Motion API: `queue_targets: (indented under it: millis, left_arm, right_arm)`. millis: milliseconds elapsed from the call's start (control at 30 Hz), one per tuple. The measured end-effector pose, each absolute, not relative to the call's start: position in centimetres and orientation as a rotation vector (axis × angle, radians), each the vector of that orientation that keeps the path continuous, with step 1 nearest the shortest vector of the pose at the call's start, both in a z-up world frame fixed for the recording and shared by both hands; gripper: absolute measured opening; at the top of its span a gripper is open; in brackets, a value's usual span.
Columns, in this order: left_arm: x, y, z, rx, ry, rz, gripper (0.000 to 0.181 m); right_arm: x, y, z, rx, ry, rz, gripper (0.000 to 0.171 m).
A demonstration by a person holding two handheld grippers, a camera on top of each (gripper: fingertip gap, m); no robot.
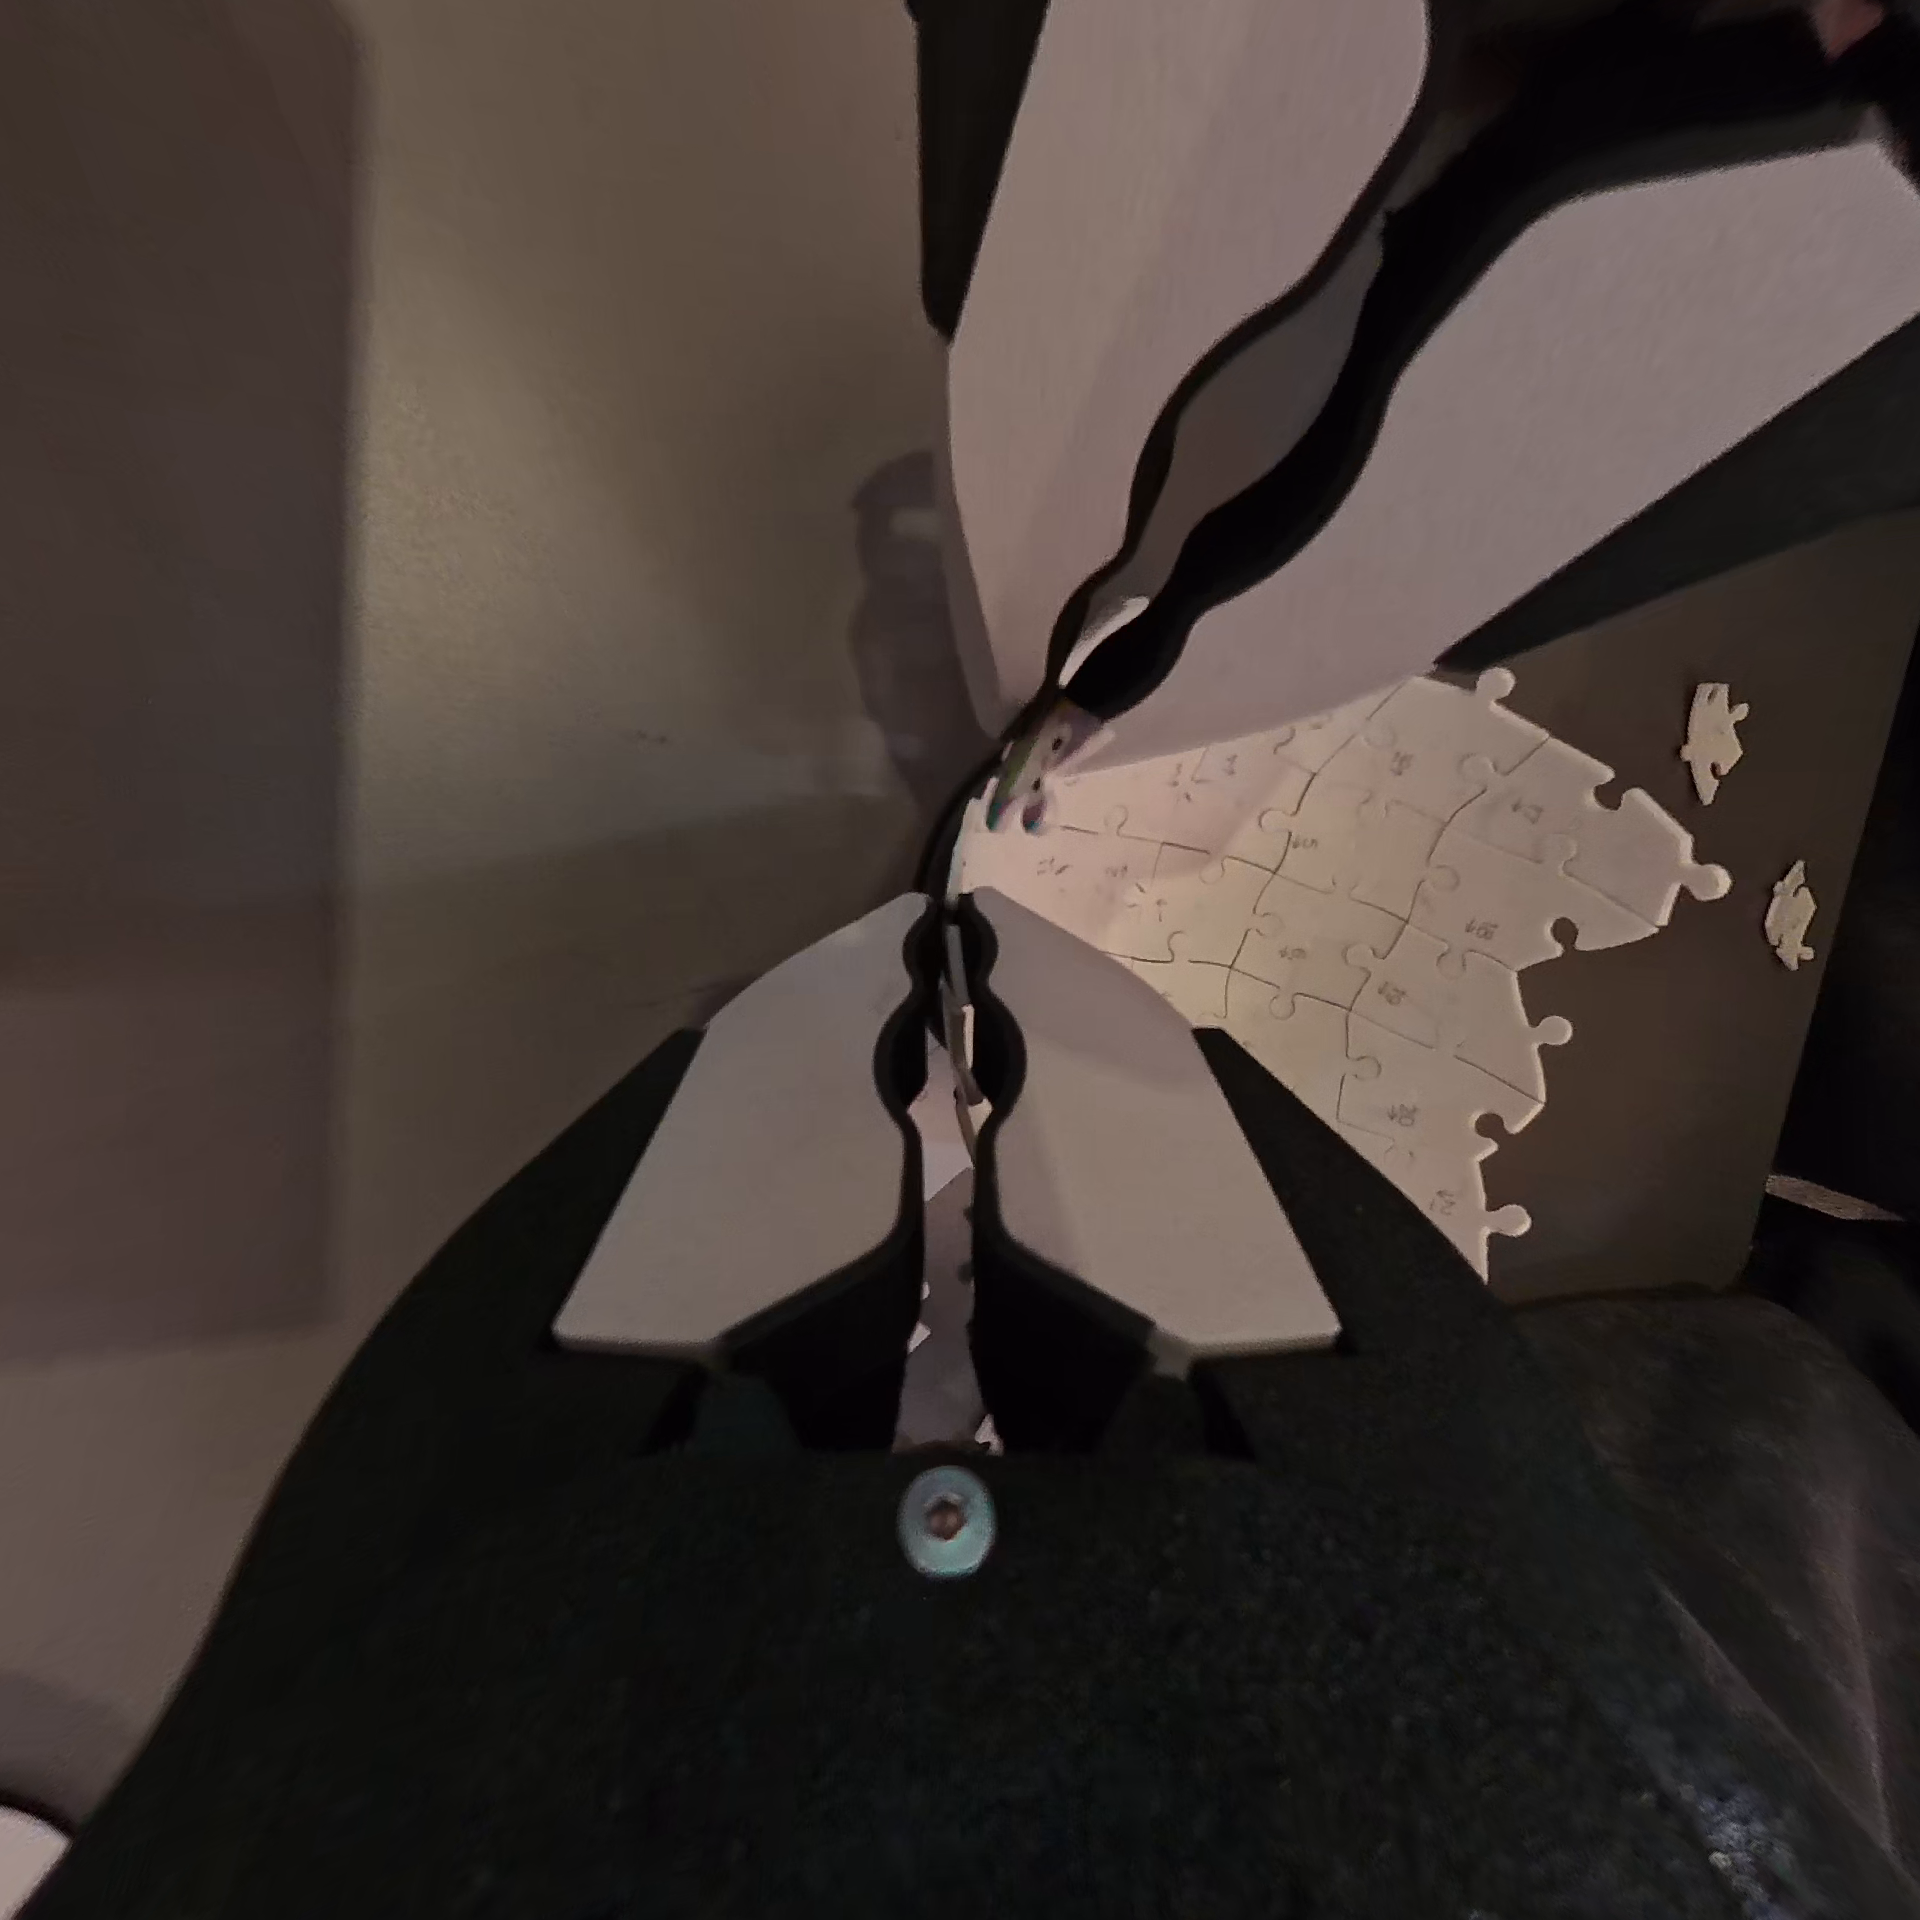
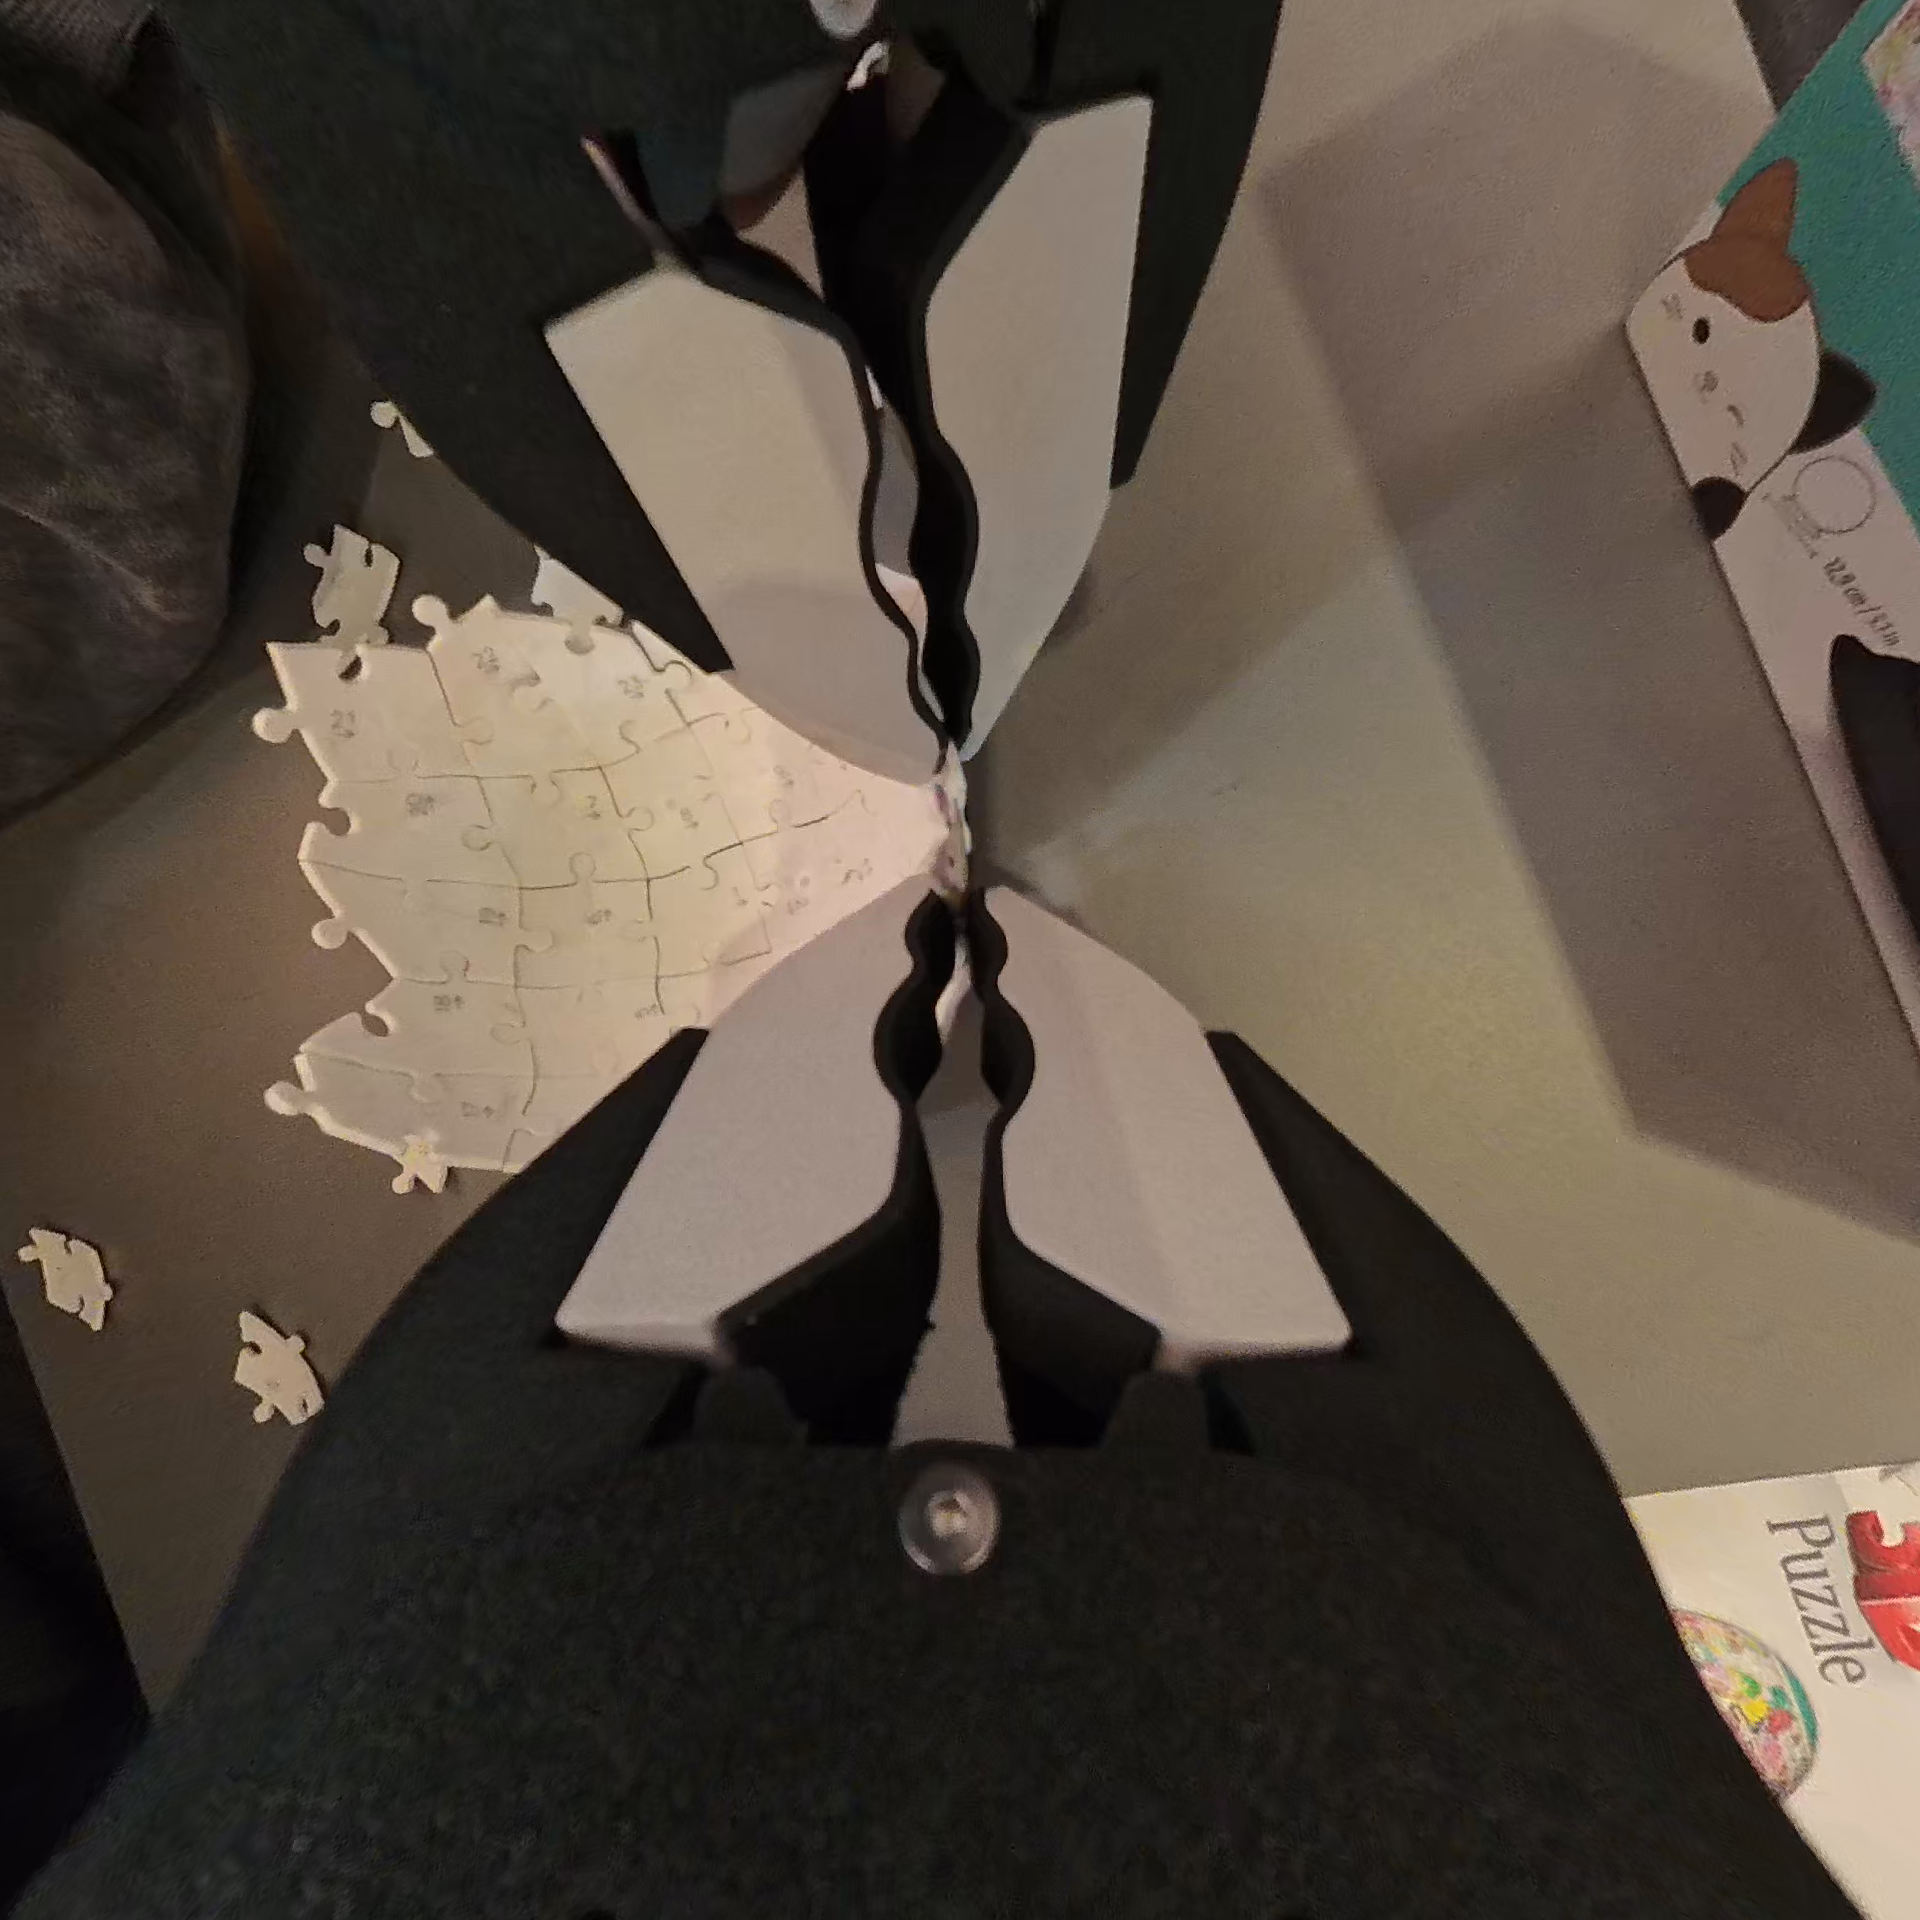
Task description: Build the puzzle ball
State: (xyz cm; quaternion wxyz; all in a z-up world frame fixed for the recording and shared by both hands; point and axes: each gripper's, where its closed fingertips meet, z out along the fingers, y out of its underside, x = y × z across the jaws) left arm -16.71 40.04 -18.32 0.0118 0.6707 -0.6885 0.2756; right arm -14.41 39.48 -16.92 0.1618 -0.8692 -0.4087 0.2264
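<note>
The partly built puzzle ball is a curved white shell (image 1: 1403, 914) of joined pieces with its blank inner side facing me. It also shows in the right wrist view (image 2: 499, 862). My left gripper (image 1: 951, 914) is shut on the shell's near edge. My right gripper (image 1: 1023, 727) comes in from the upper right, tip to tip with the left. It is shut on the same edge, where a colourful printed bit (image 1: 1034, 774) shows. In its own view the right gripper (image 2: 964, 914) is at the bottom and the left gripper (image 2: 951, 743) comes from above.
Loose white pieces lie on the dark surface beside the shell (image 1: 1714, 743) (image 1: 1792, 914) (image 2: 68, 1273) (image 2: 275, 1366). A puzzle box (image 2: 1787, 416) stands at the right and a printed sheet (image 2: 1818, 1683) lies at the lower right on the pale table (image 2: 1351, 831). Both grippers' tips are close together, under 4 cm apart.
</note>
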Motion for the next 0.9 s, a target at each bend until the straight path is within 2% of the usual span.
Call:
queue_targets:
  millis: [733, 900]
  left_arm:
    - [-15.8, 40.1, -17.8, 2.077, -2.179, 0.996, 0.002]
    - [-15.7, 40.2, -17.1, 2.075, -2.168, 1.073, 0.008]
  right_arm:
    - [-13.9, 39.2, -17.4, -2.589, -1.106, 0.698, 0.003]
    - [-13.8, 39.4, -17.2, -2.59, -1.1, 0.697, 0.003]
